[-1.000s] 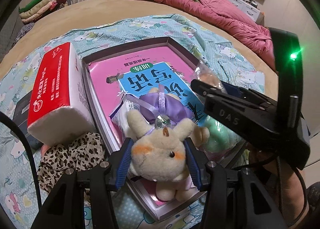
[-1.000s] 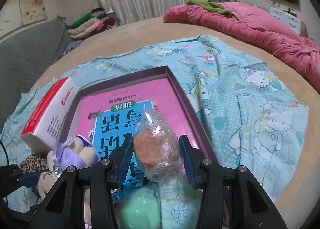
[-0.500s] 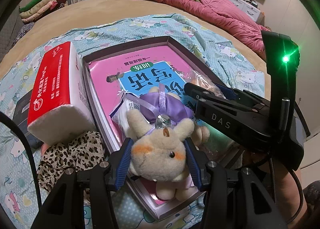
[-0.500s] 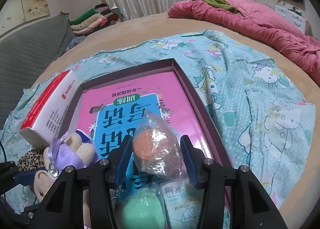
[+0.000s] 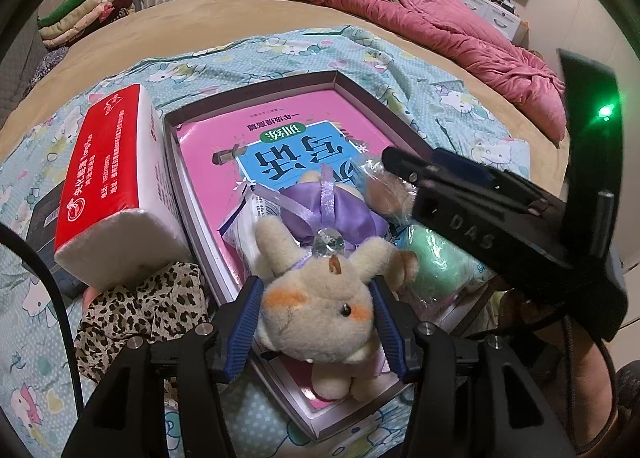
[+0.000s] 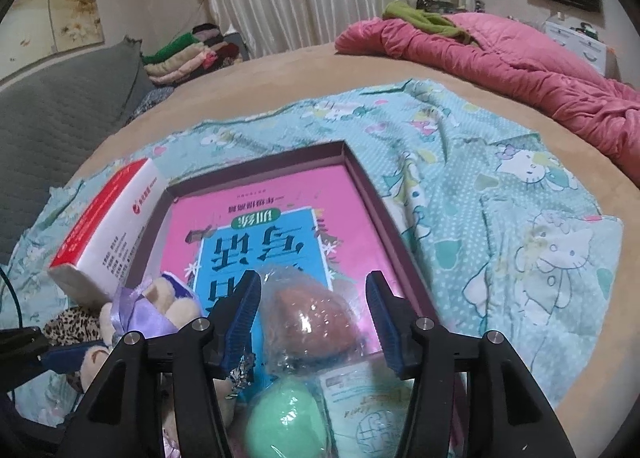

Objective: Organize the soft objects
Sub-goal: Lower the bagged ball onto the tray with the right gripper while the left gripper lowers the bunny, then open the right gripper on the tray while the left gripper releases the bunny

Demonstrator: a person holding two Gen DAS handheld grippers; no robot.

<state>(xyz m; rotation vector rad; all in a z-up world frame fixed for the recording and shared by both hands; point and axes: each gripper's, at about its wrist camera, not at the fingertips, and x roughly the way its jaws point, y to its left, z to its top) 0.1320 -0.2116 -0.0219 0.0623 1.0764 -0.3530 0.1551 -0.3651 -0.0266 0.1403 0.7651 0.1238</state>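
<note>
A shallow purple box (image 5: 404,122) with a pink book in it lies on the bed. My left gripper (image 5: 316,318) is shut on the head of a cream plush bunny (image 5: 316,310) in a purple dress, at the box's near edge. My right gripper (image 6: 314,310) stands open around an orange sponge in a clear bag (image 6: 316,322), with gaps on both sides; the bagged sponge rests in the box. A green sponge (image 6: 286,422) lies just behind it. The right gripper also shows in the left wrist view (image 5: 404,166).
A red and white tissue pack (image 5: 108,182) lies left of the box. A leopard-print cloth (image 5: 136,310) lies in front of it. A Hello Kitty sheet (image 6: 520,226) covers the bed. A pink quilt (image 6: 520,58) lies at the back right.
My right gripper has opened and let go of the bagged orange sponge, which now rests in the box. My left gripper still holds the bunny in the same place.
</note>
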